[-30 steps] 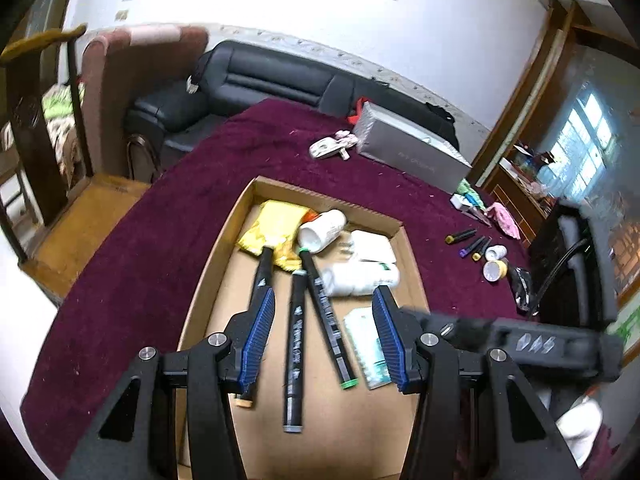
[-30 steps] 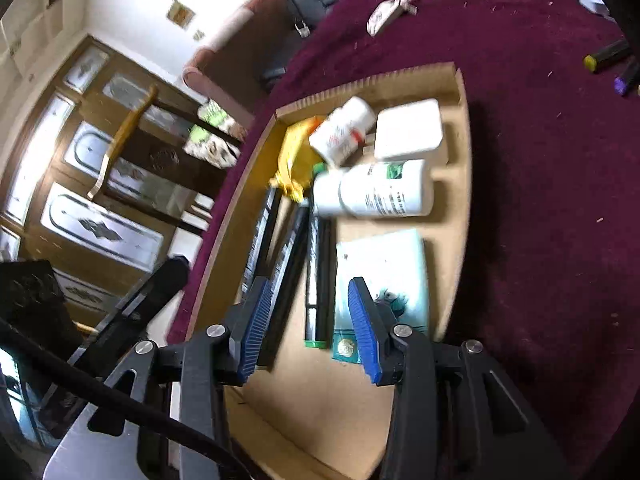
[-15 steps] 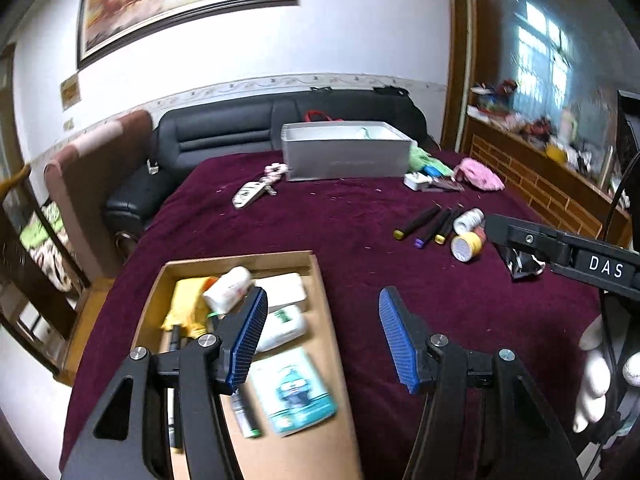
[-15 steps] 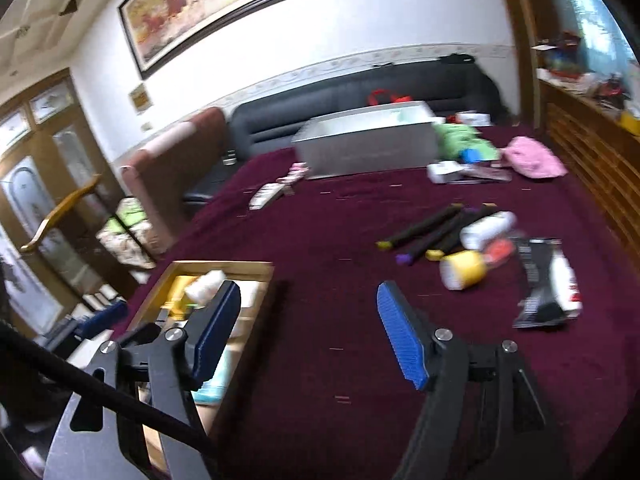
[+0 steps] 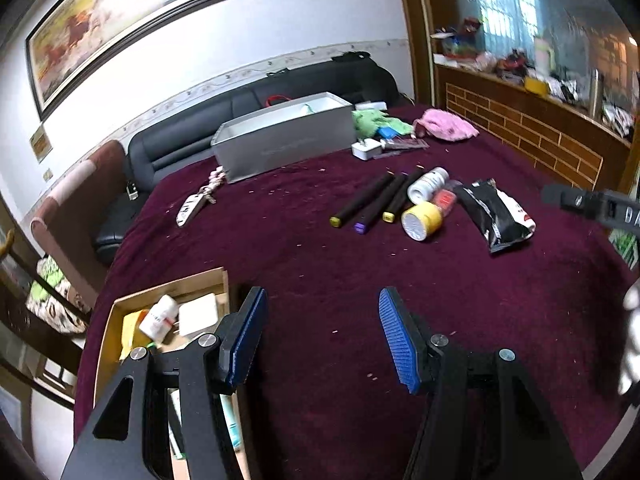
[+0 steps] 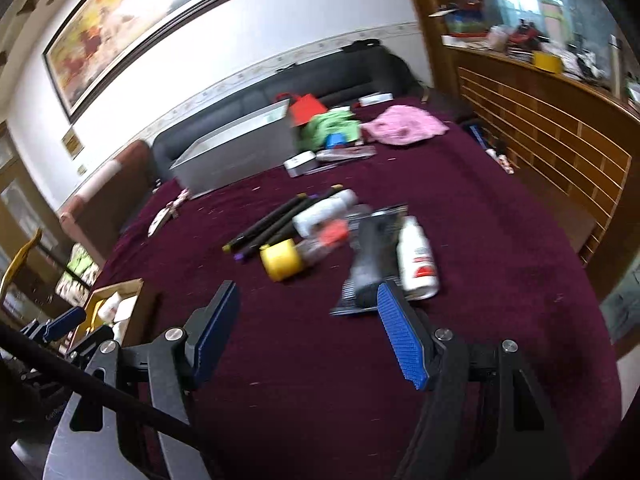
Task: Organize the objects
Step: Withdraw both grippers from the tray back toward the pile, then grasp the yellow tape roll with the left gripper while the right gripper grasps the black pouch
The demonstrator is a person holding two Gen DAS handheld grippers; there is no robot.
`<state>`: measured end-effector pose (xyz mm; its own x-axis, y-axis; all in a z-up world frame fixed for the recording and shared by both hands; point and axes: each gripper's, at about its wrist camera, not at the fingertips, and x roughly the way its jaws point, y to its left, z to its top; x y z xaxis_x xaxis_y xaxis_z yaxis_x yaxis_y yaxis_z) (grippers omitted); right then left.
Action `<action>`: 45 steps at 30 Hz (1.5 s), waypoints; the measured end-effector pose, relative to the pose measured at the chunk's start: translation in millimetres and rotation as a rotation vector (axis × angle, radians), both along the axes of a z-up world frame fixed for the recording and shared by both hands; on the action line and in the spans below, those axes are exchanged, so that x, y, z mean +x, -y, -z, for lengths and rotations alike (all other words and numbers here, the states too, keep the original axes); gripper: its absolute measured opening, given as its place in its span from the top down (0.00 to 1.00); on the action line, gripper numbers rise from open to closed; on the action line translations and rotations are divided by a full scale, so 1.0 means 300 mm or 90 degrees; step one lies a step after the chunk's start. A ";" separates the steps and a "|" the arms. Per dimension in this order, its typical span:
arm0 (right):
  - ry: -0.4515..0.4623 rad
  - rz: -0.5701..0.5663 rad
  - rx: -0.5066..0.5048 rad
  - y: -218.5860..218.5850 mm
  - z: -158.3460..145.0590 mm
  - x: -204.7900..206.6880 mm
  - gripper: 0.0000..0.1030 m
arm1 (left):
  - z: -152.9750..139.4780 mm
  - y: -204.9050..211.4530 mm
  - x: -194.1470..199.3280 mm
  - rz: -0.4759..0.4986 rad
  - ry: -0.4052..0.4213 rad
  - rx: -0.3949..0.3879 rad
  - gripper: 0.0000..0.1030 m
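Grippers have swung away from the cardboard tray (image 5: 168,286) since a second ago: then both hovered right over its contents, now they face the loose cluster out on the maroon tablecloth (image 5: 304,248). The left gripper (image 5: 320,340) holds its jaws wide apart with nothing between them, and so does the right gripper (image 6: 308,334). I judge one drop-off finished and the next pick-up starting.

In the left wrist view the tray sits at 8 o'clock, partly hidden behind the left finger; a white bottle (image 5: 159,318) and a white box (image 5: 199,314) show inside it. The pile still to be sorted lies at 1 o'clock:
- three black markers (image 5: 372,202), side by side, caps toward the camera
- one white jar (image 5: 427,185)
- one yellow-capped jar (image 5: 422,222)
- one red-capped item (image 5: 445,200), touching the yellow one
- one black pouch (image 5: 496,214)

The right wrist view is motion-blurred, yet a white bottle (image 6: 418,258) lies beside the pouch there, near the right finger.
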<state>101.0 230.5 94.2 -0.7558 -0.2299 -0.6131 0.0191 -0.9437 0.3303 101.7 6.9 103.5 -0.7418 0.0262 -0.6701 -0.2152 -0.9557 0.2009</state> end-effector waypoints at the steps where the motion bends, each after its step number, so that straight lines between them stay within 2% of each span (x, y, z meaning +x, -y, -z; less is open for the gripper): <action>1: 0.000 0.007 -0.001 -0.026 0.003 -0.005 0.31 | 0.006 -0.020 -0.005 0.005 0.004 -0.006 0.49; 11: -0.005 0.053 -0.009 -0.187 0.001 -0.072 0.31 | 0.069 -0.154 -0.090 0.032 0.039 -0.044 0.50; 15: -0.002 0.066 -0.035 -0.223 0.017 -0.130 0.31 | 0.095 -0.175 -0.145 0.037 0.060 -0.044 0.50; 18: 0.000 0.081 -0.060 -0.242 0.033 -0.187 0.31 | 0.128 -0.178 -0.196 0.045 0.087 -0.030 0.50; 23: -0.006 0.109 -0.107 -0.270 0.058 -0.274 0.31 | 0.163 -0.166 -0.312 0.056 0.135 0.045 0.50; 25: -0.007 0.112 -0.115 -0.273 0.079 -0.294 0.31 | 0.168 -0.177 -0.342 0.063 0.134 0.060 0.50; 29: 0.000 0.117 -0.116 -0.288 0.139 -0.307 0.32 | 0.156 -0.230 -0.392 0.114 0.095 0.077 0.50; 31: 0.015 0.120 -0.129 -0.311 0.159 -0.312 0.32 | 0.149 -0.270 -0.423 0.154 0.068 0.069 0.50; 33: 0.018 0.127 -0.136 -0.332 0.165 -0.312 0.32 | 0.156 -0.312 -0.456 0.182 0.053 0.037 0.50; 37: 0.001 0.137 -0.135 -0.353 0.144 -0.300 0.32 | 0.204 -0.382 -0.525 0.227 0.069 -0.036 0.50; 42: 0.004 0.141 -0.140 -0.357 0.146 -0.301 0.32 | 0.282 -0.414 -0.541 0.268 0.151 -0.031 0.50; 44: 0.014 0.139 -0.143 -0.355 0.158 -0.310 0.32 | 0.296 -0.426 -0.525 0.272 0.159 -0.029 0.62; 45: 0.020 0.138 -0.144 -0.352 0.165 -0.315 0.32 | 0.298 -0.427 -0.516 0.274 0.164 -0.016 0.62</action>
<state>6.6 336.2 44.7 -0.7837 -0.1996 -0.5882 -0.1873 -0.8270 0.5301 -53.2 135.1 14.3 -0.4779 0.2752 -0.8342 -0.6348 -0.7646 0.1114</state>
